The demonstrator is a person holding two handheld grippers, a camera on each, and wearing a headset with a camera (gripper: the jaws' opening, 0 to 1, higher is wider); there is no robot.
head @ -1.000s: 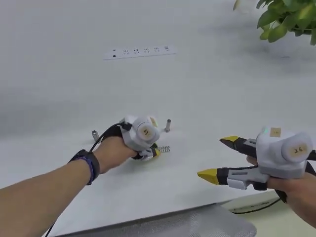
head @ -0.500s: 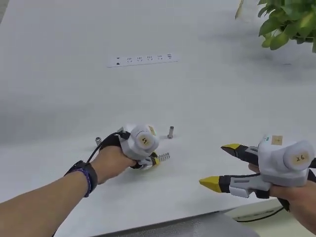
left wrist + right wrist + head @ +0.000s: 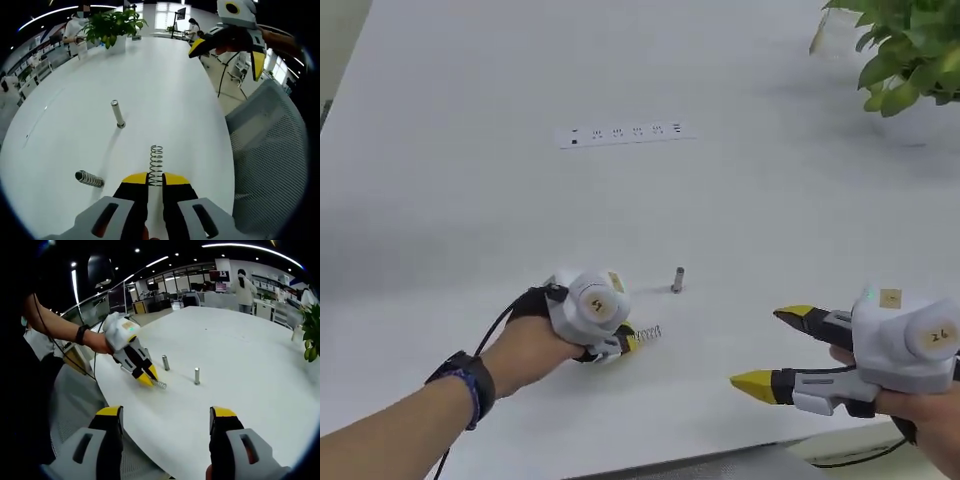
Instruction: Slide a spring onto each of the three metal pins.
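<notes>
Metal spring [image 3: 156, 163] between left gripper [image 3: 155, 179] jaws

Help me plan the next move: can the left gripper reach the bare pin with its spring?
Probably yes: the left gripper, shut on the spring, faces the upright bare pin across bare tabletop, nothing standing between.

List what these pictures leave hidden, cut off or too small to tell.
Spring: its gripped end, hidden between the left gripper's jaws, left gripper view.
Plant: cut off by the frame edge, head view.
Power strip: socket markings too small, head view.
</notes>
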